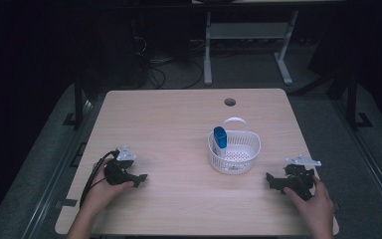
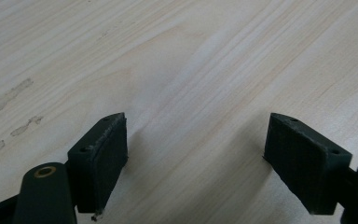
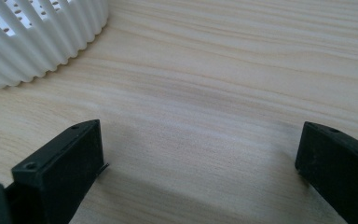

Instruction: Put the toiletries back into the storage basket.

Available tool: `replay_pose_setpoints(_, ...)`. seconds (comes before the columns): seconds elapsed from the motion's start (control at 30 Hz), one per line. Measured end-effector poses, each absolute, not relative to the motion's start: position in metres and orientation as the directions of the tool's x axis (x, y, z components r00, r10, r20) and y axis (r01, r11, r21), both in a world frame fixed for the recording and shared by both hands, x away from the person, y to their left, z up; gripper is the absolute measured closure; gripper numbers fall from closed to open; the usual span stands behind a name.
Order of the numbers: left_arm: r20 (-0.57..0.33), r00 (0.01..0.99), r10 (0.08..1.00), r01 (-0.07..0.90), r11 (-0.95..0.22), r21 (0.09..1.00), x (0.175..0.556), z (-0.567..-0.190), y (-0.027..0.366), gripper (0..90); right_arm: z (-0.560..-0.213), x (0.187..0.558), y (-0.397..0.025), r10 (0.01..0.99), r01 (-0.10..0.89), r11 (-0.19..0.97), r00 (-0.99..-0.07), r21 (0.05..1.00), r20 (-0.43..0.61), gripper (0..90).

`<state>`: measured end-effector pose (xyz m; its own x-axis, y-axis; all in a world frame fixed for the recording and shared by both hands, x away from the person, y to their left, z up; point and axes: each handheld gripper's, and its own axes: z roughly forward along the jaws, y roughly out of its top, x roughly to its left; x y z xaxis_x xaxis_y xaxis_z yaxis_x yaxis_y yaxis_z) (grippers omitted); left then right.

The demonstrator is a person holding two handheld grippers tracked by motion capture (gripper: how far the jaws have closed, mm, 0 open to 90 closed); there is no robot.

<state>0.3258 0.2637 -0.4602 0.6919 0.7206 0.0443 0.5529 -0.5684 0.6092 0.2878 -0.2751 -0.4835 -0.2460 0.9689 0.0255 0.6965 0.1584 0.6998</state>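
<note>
A white slatted basket point(image 1: 235, 152) stands right of the table's middle, with a blue object point(image 1: 220, 137) upright against its left inner wall. My left gripper point(image 1: 140, 179) rests on the table near the front left, open, with bare wood between its jaws point(image 2: 196, 140). At the front right my right gripper point(image 1: 270, 180) also lies open on the table, pointing left toward the basket. The basket's ribbed wall point(image 3: 37, 42) sits at the upper left of the right gripper view, apart from that gripper point(image 3: 200, 154).
The wooden table point(image 1: 179, 124) has a round cable hole point(image 1: 230, 102) near its far edge. A desk frame point(image 1: 248, 35) and cables lie on the dark floor beyond. Faint smudges point(image 2: 9, 107) mark the wood left of my left gripper.
</note>
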Motion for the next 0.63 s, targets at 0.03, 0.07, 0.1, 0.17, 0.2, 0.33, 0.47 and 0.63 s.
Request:
replay_pose_setpoints(0.03,0.040,0.690,0.723,0.555,-0.564,0.611,0.3260,-0.4607,0.2643,20.2,-0.4836,0.2878,-0.2751,0.969,0.697,0.159,-0.246,0.700,0.025,0.5)
replay_pose_setpoints(0.07,0.031,0.688,0.725,0.560,-0.558,0.613,0.3265,-0.4614,0.2654,18.4,-0.4835,0.2877,-0.2751,0.969,0.697,0.158,-0.246,0.700,0.026,0.5)
replay_pose_setpoints(0.1,0.010,0.684,0.730,0.570,-0.542,0.618,0.3271,-0.4628,0.2664,18.4,-0.4835,0.2877,-0.2751,0.969,0.697,0.158,-0.246,0.700,0.026,0.5)
replay_pose_setpoints(0.17,0.008,0.690,0.724,0.558,-0.538,0.632,0.3267,-0.4652,0.2677,14.1,-0.4835,0.2877,-0.2750,0.969,0.697,0.158,-0.246,0.700,0.026,0.4)
replay_pose_setpoints(0.2,0.008,0.691,0.723,0.553,-0.536,0.639,0.3261,-0.4658,0.2682,14.1,-0.4835,0.2877,-0.2750,0.969,0.697,0.158,-0.246,0.700,0.026,0.4)
replay_pose_setpoints(0.33,0.010,0.697,0.717,0.533,-0.528,0.661,0.3244,-0.4683,0.2712,13.7,-0.4836,0.2878,-0.2751,0.969,0.697,0.159,-0.246,0.700,0.025,0.4)
replay_pose_setpoints(0.47,0.011,0.697,0.717,0.528,-0.523,0.669,0.3236,-0.4692,0.2720,13.5,-0.4836,0.2877,-0.2751,0.969,0.697,0.159,-0.246,0.700,0.025,0.4)
replay_pose_setpoints(0.63,0.010,0.693,0.721,0.529,-0.518,0.672,0.3231,-0.4695,0.2719,13.5,-0.4835,0.2878,-0.2750,0.969,0.697,0.158,-0.246,0.700,0.026,0.5)
